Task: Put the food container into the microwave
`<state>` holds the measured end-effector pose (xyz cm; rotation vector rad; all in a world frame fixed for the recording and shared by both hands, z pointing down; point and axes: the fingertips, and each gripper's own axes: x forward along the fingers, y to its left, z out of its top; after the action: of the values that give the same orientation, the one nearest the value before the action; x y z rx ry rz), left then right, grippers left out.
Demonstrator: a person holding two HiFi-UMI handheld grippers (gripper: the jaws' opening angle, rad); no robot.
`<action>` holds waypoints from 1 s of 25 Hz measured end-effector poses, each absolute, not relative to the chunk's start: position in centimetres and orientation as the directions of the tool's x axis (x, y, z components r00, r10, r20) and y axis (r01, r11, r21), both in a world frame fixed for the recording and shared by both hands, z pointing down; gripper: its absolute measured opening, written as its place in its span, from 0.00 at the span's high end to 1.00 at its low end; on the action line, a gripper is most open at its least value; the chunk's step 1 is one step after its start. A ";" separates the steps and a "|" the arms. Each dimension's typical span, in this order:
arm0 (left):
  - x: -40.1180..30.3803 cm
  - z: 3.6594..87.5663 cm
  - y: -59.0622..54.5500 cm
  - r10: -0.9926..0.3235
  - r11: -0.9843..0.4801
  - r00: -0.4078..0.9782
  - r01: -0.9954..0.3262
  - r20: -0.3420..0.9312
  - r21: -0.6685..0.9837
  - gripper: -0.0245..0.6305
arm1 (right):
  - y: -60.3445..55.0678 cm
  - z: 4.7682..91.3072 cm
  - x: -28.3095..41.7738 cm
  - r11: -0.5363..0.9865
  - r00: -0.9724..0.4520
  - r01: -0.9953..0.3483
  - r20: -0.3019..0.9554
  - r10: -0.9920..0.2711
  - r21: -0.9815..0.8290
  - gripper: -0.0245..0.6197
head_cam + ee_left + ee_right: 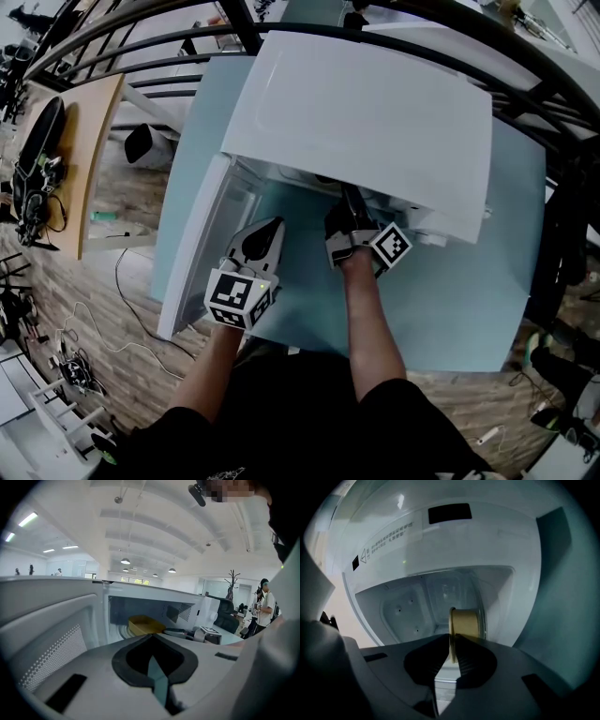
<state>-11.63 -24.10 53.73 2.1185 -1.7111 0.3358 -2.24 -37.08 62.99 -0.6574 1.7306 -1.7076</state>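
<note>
The white microwave (375, 122) stands on a pale blue table with its door (202, 244) swung open to the left. A yellow food container (143, 624) rests on the glass turntable inside the cavity. My right gripper (349, 202) reaches level into the cavity and is shut on the container's (465, 623) near rim, which runs between the right gripper's (452, 641) pads. In the left gripper view the right gripper (180, 632) touches the container's right side. My left gripper (272, 227) waits by the open door, outside the cavity. Its tips (152, 637) meet, with nothing between them.
The table (469, 300) extends right of the microwave. A wooden desk (94, 141) with black gear stands at the far left, and cables lie on the brick-pattern floor (103, 319). Black railings (141, 28) arch overhead. A person (265, 604) stands far off.
</note>
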 end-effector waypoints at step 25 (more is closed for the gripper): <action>-11.2 50.5 -21.1 -0.875 -0.294 0.337 -0.940 0.346 0.171 0.95 | -30.8 59.9 -1.3 0.073 -0.698 -0.047 -0.019 -0.716 -0.996 0.86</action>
<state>-11.24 -21.09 50.46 2.2659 -1.6110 0.2648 -1.29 -30.77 59.93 -0.7552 1.8352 -1.6728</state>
